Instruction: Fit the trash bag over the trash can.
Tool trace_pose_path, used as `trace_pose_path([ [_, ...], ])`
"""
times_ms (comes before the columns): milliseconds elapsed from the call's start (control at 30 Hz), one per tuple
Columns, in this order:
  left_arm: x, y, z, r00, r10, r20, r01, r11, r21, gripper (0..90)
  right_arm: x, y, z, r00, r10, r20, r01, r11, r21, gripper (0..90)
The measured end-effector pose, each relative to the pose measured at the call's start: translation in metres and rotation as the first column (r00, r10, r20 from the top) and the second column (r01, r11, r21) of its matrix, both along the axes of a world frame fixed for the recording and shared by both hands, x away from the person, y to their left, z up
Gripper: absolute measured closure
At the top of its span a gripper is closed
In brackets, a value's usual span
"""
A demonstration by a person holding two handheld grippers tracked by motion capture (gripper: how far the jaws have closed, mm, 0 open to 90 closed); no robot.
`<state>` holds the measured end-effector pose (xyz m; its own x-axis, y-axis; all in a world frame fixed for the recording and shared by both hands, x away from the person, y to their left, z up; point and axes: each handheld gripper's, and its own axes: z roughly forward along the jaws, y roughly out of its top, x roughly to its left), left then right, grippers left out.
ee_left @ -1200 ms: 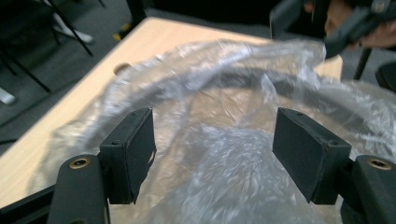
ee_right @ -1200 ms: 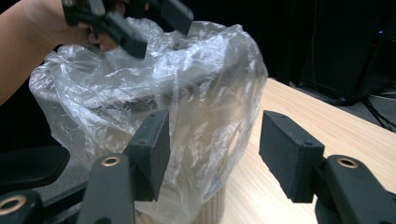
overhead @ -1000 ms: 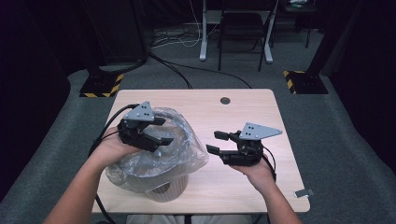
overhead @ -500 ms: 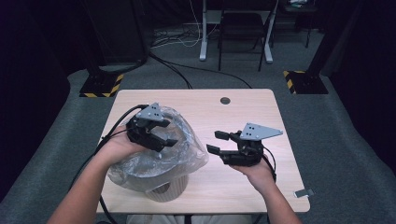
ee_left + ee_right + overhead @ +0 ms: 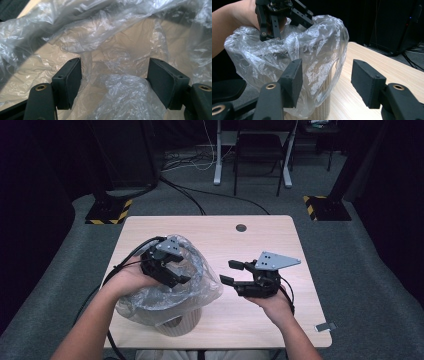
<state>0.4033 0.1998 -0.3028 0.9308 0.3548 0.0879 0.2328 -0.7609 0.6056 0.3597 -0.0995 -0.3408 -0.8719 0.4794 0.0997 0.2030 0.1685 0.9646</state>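
Note:
A clear plastic bag is draped loosely over a beige ribbed bin at the table's front left. My left gripper hangs over the bag's mouth and points down into it, open. In the left gripper view, crumpled plastic rises between the pads without being pinched. My right gripper hovers just right of the bag, open and aimed at its side. In the right gripper view the bag fills the gap ahead of the jaws, with the bin below and the left gripper above.
The wooden table has a round cable hole near its far edge. Black cables trail from both grippers off the table's near side. Beyond the table are a dark floor, yellow-striped stand bases and desk legs.
The left gripper has shifted slightly right and tipped further down over the bag's mouth. The right gripper has stayed where it was.

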Motion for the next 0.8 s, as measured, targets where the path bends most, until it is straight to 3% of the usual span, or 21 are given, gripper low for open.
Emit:
trace_pose_path([
  [200,0.000,-0.003,-0.003,0.9999,-0.015,-0.006,0.015,0.9993,0.033,27.2,0.000,0.004,0.000,0.9999,0.011,-0.002,-0.011,1.000,0.009,41.0],
  [267,0.000,-0.003,-0.003,0.9999,-0.015,-0.004,0.015,0.9994,0.032,27.2,-0.001,0.008,0.000,0.9990,0.045,-0.005,-0.044,0.999,0.024,40.8],
  [400,0.000,-0.003,-0.002,0.9999,-0.016,0.000,0.016,0.9995,0.027,27.2,-0.005,0.020,-0.001,0.9951,0.098,0.012,-0.098,0.995,-0.010,44.7],
  [500,0.000,-0.003,-0.002,0.9999,-0.017,-0.002,0.017,0.9995,0.026,27.2,-0.006,0.026,-0.005,0.9936,0.111,0.019,-0.110,0.993,-0.050,55.0],
  [667,0.000,-0.003,-0.003,0.9998,-0.017,-0.004,0.017,0.9994,0.031,27.2,-0.005,0.030,-0.016,0.9910,0.134,0.004,-0.133,0.989,-0.065,82.8],
  [800,0.001,-0.003,-0.004,0.9998,-0.019,-0.009,0.020,0.9991,0.037,27.3,-0.006,0.035,-0.023,0.9893,0.146,-0.004,-0.145,0.986,-0.081,89.4],
])
